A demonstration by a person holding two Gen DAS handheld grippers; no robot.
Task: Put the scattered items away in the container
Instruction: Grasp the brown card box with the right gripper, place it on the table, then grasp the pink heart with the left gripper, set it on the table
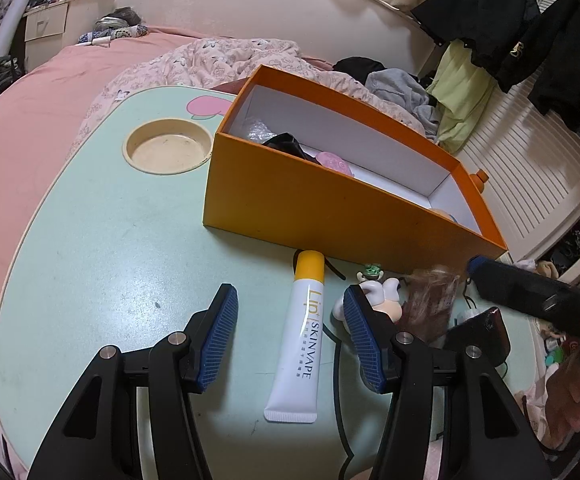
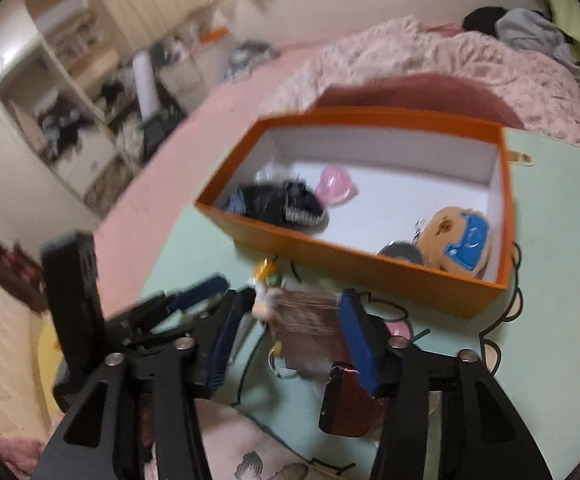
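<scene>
An open orange box (image 1: 330, 216) stands on the pale green table (image 1: 110, 240). It holds a black item (image 2: 286, 204), a pink piece (image 2: 336, 186) and an orange plush with a blue patch (image 2: 458, 236). In front of the box lie a white lip-cream tube (image 1: 300, 340) with a yellow cap, a small figure toy (image 1: 378, 292), a brown furry piece (image 1: 430, 300) and a dark red item (image 1: 478, 336). My left gripper (image 1: 290, 292) is open astride the tube without touching it. My right gripper (image 2: 294, 296) is open around the brown furry piece (image 2: 306, 320), with a gap at the left pad.
A round cup recess (image 1: 168, 146) is sunk into the table at the far left. A pink bed with a rumpled blanket (image 1: 230, 56) lies beyond the table. Clothes (image 1: 490, 20) hang at the right. The table's near edge runs just below both grippers.
</scene>
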